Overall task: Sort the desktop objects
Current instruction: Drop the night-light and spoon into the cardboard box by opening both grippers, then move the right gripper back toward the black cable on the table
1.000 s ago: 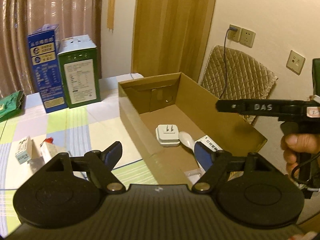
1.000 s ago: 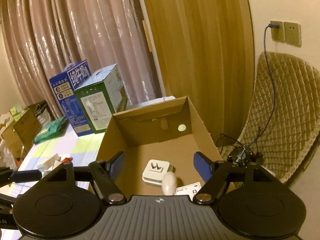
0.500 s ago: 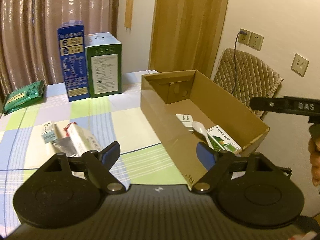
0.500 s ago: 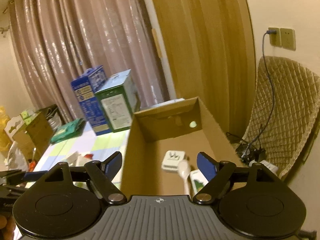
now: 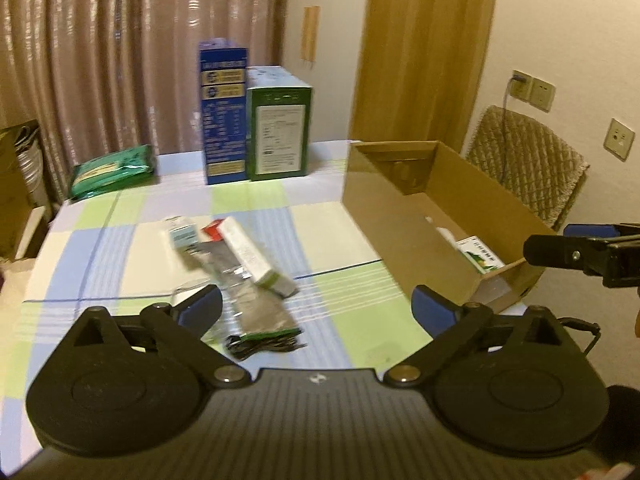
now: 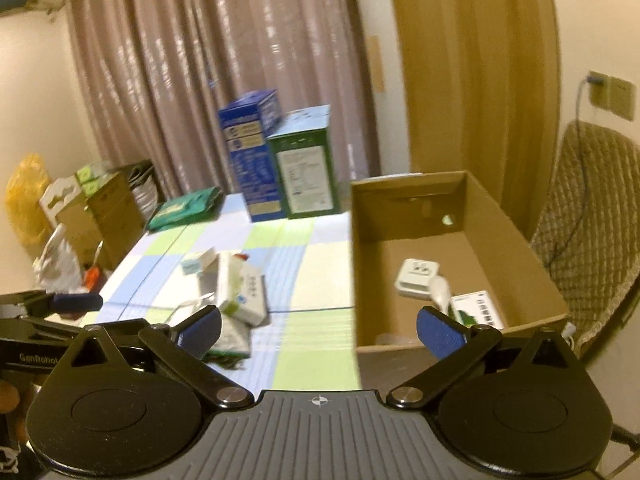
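An open cardboard box [image 5: 408, 216] [image 6: 516, 248] stands at the table's right. In it lie a white plug adapter [image 6: 416, 278], a white spoon [image 6: 440, 294] and a small green-and-white carton [image 5: 480, 254] [image 6: 478, 308]. Left of the box a loose pile lies on the checked cloth: a long white carton [image 5: 256, 258] [image 6: 240, 292], a small teal-labelled box [image 5: 182, 234], a silver pouch [image 5: 256, 304] and a black cable [image 5: 264, 344]. My left gripper [image 5: 316, 306] hovers over the pile, jaws opening, nothing between them. My right gripper [image 6: 320, 326] hovers beside the box's near left corner, jaws opening, likewise empty.
A blue carton [image 5: 223, 108] and a green carton [image 5: 280, 128] stand upright at the back. A green packet [image 5: 112, 170] lies at the back left. A quilted chair [image 6: 588, 216] stands right of the box. Boxes and bags [image 6: 80, 216] crowd the floor left of the table.
Both grippers have drawn back from above the box and swung left, so the pile on the cloth has come into view. Both pairs of jaws have spread wider.
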Action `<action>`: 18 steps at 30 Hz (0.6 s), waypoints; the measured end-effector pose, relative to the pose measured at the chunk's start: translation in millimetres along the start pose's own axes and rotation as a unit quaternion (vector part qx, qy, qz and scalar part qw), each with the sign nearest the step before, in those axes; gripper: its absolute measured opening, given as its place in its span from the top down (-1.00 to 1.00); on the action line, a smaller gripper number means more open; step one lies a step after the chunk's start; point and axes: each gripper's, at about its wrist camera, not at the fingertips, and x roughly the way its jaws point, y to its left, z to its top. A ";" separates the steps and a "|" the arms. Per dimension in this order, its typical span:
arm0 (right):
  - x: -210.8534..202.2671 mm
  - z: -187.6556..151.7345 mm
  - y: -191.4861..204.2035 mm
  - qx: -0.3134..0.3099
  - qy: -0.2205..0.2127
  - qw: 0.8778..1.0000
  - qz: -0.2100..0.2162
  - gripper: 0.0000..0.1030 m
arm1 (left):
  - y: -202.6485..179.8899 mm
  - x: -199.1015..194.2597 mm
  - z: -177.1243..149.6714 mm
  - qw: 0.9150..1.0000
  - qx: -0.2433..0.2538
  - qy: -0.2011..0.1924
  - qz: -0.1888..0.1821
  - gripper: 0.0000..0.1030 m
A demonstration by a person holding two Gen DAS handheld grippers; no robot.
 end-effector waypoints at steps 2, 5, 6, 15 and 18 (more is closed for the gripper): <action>2.8 -3.7 11.2 -0.004 0.005 1.000 0.007 -0.96 | 10.6 -8.0 -5.8 1.000 -0.006 0.000 0.012 -0.98; 7.7 -10.3 25.2 -0.012 0.012 1.000 0.017 -0.96 | 26.6 -16.7 -15.2 1.000 -0.011 0.004 0.028 -0.97; 9.6 -12.5 29.8 -0.015 0.015 1.000 0.019 -0.96 | 32.2 -19.6 -18.7 0.999 -0.012 0.006 0.032 -0.97; 26.8 -33.8 51.7 -0.034 0.043 0.998 0.034 -0.96 | 77.1 -33.1 -42.2 0.997 -0.023 0.021 0.065 -0.97; 29.9 -37.8 54.9 -0.036 0.047 0.998 0.037 -0.96 | 84.2 -30.0 -42.6 0.997 -0.021 0.024 0.068 -0.97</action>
